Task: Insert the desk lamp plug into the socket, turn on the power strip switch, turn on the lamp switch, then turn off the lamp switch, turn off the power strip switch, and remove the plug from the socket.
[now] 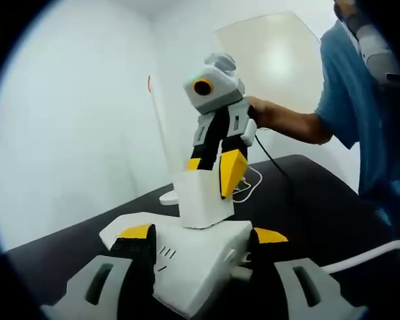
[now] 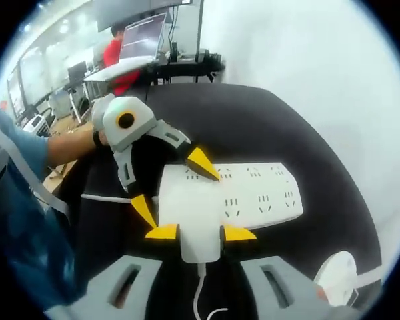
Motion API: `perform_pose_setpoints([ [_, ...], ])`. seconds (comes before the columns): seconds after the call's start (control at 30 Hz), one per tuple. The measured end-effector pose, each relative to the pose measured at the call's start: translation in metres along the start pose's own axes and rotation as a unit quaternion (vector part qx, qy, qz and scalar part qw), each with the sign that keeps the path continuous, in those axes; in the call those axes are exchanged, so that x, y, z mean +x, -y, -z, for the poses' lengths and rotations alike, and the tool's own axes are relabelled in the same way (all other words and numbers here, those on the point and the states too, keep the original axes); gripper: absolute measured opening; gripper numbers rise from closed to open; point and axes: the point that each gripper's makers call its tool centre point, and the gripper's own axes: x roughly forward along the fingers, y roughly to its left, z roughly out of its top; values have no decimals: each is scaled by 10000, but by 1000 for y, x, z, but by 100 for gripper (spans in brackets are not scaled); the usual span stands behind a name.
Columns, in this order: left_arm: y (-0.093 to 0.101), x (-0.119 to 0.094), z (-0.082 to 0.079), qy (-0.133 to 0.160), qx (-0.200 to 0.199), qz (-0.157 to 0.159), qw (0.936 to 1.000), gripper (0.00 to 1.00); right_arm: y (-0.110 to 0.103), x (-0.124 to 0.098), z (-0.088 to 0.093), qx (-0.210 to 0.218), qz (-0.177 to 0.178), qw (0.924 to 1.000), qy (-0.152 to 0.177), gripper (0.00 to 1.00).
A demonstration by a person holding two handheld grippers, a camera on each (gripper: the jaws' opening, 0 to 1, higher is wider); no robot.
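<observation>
The power strip (image 1: 187, 267) runs out of the left gripper view at the bottom, its switch hidden; the plug's (image 2: 201, 241) prongs are out of sight — seated or not, I cannot tell; the lamp base (image 2: 339, 279) is cut by the edge; distant desks (image 2: 67, 93) blur — nothing legible

right gripper (image 2: 200, 233) clamps the white plug (image 2: 200, 243) at six o'clock, seated on the power strip (image 2: 253, 193); left gripper (image 2: 173, 190) grips the strip's nine o'clock end.

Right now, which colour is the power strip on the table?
White, the power strip lying on the black table; it shows best in the right gripper view.
</observation>
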Motion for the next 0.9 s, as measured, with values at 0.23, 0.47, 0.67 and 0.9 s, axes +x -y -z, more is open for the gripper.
perform_pose_setpoints([
  [0.23, 2, 1, -1, 3, 8, 5, 10000, 54, 0, -1, 3, 202, 8, 9978, 632, 22],
  [0.47, 2, 1, -1, 9, 8, 7, 10000, 54, 1, -1, -1, 88, 68, 9978, 648, 22],
  [0.67, 3, 2, -1, 9, -16, 17, 10000, 54, 0, 0, -9, -251, 21, 9993, -278, 22],
  [0.9, 1, 1, 1, -3, 13, 6, 10000, 54, 0, 1, -13, -468, -34, 9915, -1212, 22],
])
